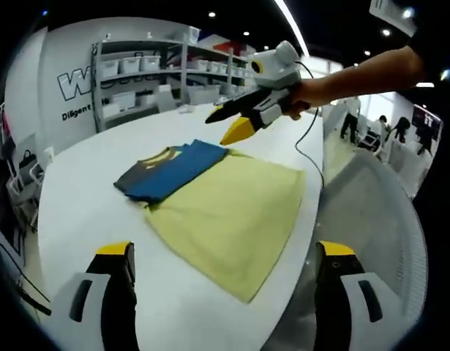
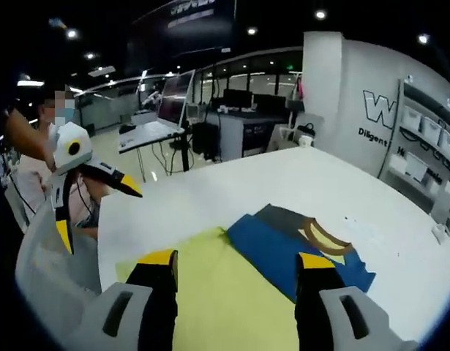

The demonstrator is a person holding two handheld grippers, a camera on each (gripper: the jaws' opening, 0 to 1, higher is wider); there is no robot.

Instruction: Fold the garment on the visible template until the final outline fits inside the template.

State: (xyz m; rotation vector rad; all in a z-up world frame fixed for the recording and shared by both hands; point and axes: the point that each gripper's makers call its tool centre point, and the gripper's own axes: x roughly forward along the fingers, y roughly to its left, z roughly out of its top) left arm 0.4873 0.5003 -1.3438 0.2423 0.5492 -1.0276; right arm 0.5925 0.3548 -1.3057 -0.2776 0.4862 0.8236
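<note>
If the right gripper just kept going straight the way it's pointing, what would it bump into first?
Probably the yellow template. The right gripper is open and points down over it, toward the edge where the folded blue garment lies. Depth is hard to judge, so it might meet the garment instead.

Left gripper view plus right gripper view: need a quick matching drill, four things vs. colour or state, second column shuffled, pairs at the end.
Column 1:
1. garment
2. template
3. table
4. left gripper

Column 2:
A. white, bears the other things
B. yellow sheet, lying flat
C. jaws apart, holding nothing
D. folded, blue and dark grey, overlapping one end of the yellow sheet

Pairs: 1-D, 2-B, 3-A, 4-C

The right gripper hangs above the garment in the left gripper view, its yellow tips close together.
</note>
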